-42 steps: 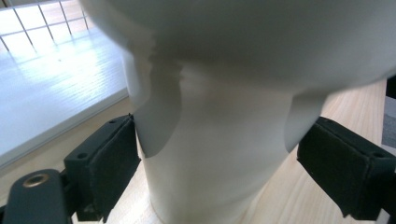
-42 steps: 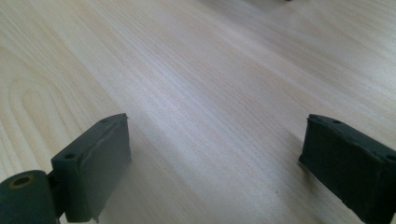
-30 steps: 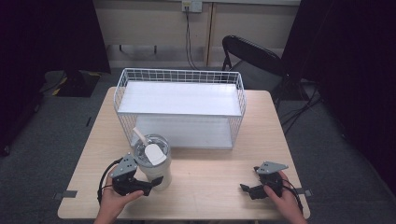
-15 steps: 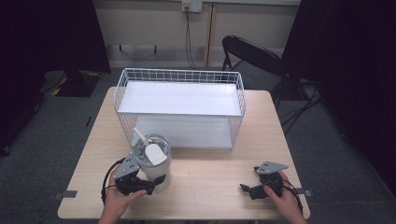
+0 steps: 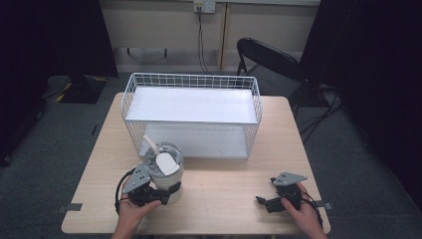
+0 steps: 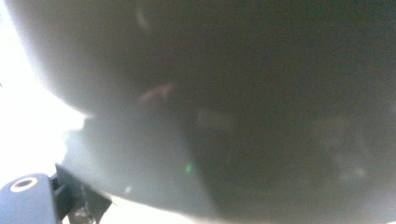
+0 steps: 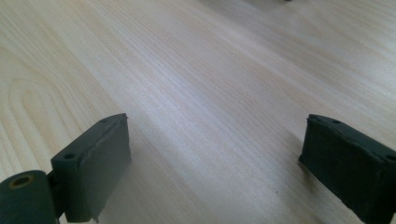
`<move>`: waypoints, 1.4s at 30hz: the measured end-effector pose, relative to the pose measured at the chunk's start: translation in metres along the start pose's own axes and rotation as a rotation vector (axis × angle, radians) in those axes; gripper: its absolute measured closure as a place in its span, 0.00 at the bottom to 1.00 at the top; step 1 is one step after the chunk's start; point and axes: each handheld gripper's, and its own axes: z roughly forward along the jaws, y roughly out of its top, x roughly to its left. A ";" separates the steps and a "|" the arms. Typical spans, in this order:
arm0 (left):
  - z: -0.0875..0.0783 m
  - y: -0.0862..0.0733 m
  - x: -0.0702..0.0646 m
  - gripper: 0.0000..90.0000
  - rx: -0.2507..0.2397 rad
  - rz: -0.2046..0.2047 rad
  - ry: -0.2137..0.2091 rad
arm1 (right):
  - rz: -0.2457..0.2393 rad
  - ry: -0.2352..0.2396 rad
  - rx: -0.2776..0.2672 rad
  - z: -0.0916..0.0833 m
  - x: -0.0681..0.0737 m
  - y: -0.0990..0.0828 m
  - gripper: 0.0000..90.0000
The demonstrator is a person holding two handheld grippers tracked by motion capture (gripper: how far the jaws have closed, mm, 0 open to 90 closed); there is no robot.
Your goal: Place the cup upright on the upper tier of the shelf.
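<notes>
A clear round jar (image 5: 163,167) with a white scoop (image 5: 165,161) inside stands on the wooden table (image 5: 224,174), just in front of the wire basket's left end. My left gripper (image 5: 166,194) sits at the jar's base from the near side, its jaws against the lower wall and shut on it. In the left gripper view the jar's grey blurred wall (image 6: 233,102) is pressed up close, and one finger (image 6: 79,200) shows at the bottom left. My right gripper (image 5: 263,201) rests open near the table's front right, over bare wood (image 7: 210,70), with nothing between its jaws.
A white wire basket (image 5: 191,79) with a white shelf inside spans the back half of the table. Behind the table, a black folding chair (image 5: 268,59) stands at the right. Bare wood lies between the two grippers.
My left gripper has shifted slightly in against the jar's base. The jar, the basket and the right gripper stay where they were.
</notes>
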 end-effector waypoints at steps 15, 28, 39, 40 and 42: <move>-0.006 0.002 0.004 0.11 -0.035 -0.083 0.010 | 0.000 0.001 0.000 0.000 0.000 0.000 0.08; -0.014 0.023 0.007 0.11 -0.039 -0.113 0.019 | 0.000 0.001 0.000 0.000 0.000 0.000 0.08; -0.017 0.038 0.010 0.11 -0.057 -0.134 0.028 | 0.000 0.000 0.000 0.000 0.000 0.000 0.08; -0.016 0.040 0.011 0.11 -0.056 -0.136 0.031 | 0.000 0.000 0.000 0.000 0.000 0.000 0.08; -0.016 0.041 0.011 0.11 -0.058 -0.145 0.031 | 0.000 0.000 0.000 0.000 0.000 0.000 0.08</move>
